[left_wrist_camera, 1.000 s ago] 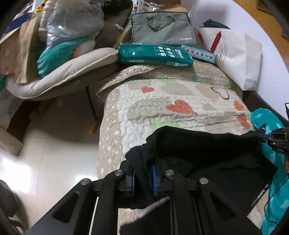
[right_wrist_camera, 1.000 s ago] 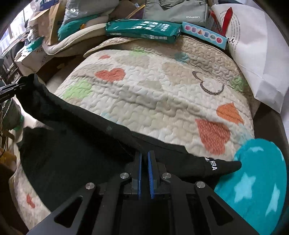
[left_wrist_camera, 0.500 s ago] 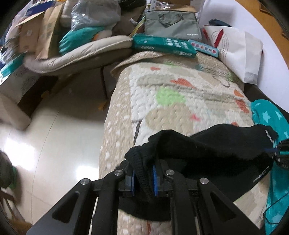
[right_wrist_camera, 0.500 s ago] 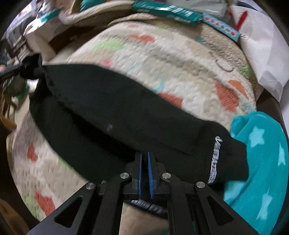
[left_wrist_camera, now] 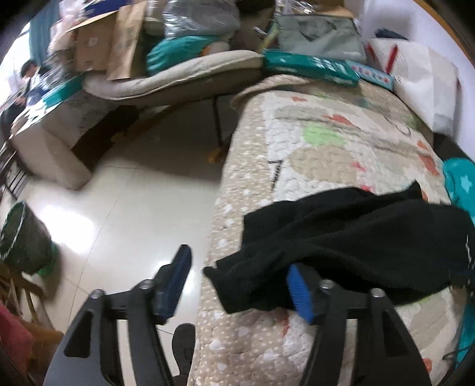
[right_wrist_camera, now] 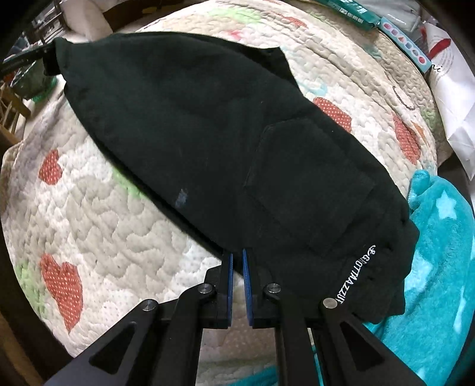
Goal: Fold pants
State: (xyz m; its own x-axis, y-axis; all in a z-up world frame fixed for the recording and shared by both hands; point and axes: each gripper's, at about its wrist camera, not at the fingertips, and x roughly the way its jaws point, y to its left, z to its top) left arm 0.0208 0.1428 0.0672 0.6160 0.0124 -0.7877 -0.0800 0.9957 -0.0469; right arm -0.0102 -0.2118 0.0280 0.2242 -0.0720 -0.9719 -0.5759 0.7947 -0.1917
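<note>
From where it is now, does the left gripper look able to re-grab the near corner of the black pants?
Probably yes. The left gripper has just been opening, and the black pants corner lies slack between its fingers on the quilt, nothing covering it.

a glossy pale tiled floor (left_wrist_camera: pixel 124 207) catches a bright glare; a bed under a quilted cover with hearts (left_wrist_camera: pixel 326 142) fills the right; a white wall (left_wrist_camera: pixel 415 26) runs behind it; a padded beige lounger (left_wrist_camera: pixel 178 74) piled with cardboard and bags stands at the bed's far left corner.
</note>
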